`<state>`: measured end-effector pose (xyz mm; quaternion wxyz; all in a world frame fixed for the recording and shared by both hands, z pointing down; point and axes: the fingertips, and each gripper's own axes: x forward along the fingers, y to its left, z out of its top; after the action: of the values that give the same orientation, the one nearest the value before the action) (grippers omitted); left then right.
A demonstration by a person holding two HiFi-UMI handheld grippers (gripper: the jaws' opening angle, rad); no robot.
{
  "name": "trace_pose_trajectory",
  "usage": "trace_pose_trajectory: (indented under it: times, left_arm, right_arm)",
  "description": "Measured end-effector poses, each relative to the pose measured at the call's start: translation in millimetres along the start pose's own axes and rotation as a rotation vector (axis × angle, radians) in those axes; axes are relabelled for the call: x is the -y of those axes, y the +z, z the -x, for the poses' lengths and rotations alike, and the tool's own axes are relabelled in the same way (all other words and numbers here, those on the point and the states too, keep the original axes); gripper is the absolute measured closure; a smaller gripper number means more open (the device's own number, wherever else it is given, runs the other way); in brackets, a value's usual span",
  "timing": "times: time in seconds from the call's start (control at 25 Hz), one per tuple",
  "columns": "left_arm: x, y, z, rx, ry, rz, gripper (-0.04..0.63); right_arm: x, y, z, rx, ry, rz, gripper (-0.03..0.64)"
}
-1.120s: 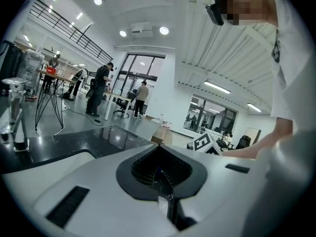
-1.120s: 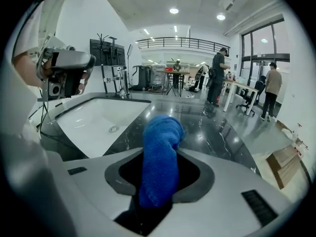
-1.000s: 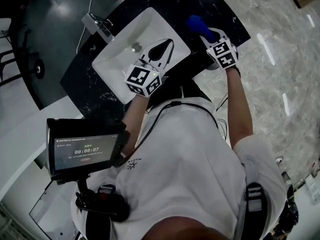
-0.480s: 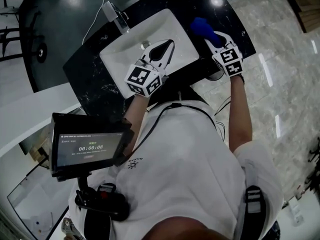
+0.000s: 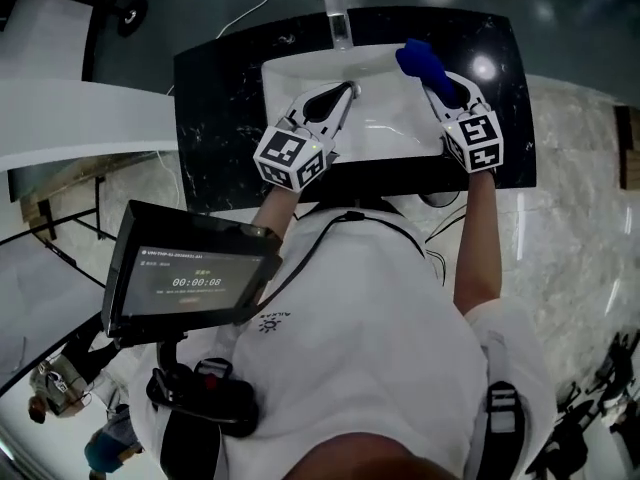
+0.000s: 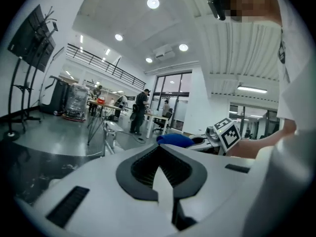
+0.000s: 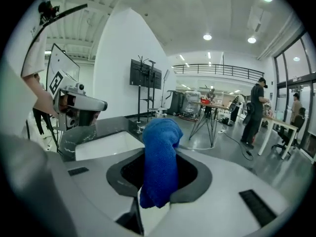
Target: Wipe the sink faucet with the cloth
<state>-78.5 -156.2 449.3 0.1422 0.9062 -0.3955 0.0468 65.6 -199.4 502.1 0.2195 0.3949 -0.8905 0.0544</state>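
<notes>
Right gripper (image 5: 441, 84) fingers clamp cloth (image 5: 421, 60) above sink (image 5: 392, 130) corner; left gripper (image 5: 343, 96) fingers closed.

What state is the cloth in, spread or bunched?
Bunched: the blue cloth sits as a narrow wad clamped in the right gripper, not spread flat.

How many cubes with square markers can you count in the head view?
2. One cube tops the left tool, over the sink; the other tops the right tool, which grips the blue cloth. None appears hidden.
</notes>
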Motion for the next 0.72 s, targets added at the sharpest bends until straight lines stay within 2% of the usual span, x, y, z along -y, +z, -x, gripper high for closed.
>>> trace_pose_trajectory:
  times: [0.08,0.16,0.48,0.72]
  left_arm:
    - [21,10,-23,0.007,-0.077,-0.007,0.594]
    - [25,15,-30,0.019,-0.101,-0.007,0.594]
    - [-14,10,-4,0.057,0.006,0.003,0.594]
    - [-18,15,0,0.065,0.030,0.005,0.594]
  right_arm:
    - [27,5,40,0.012,-0.091,-0.024,0.509]
    - [41,14,56,0.028,-0.132,-0.026,0.508]
    - [48,57,12,0.074,-0.072,0.079,0.508]
    - [89,89,-20,0.048,-0.092,0.197,0.508]
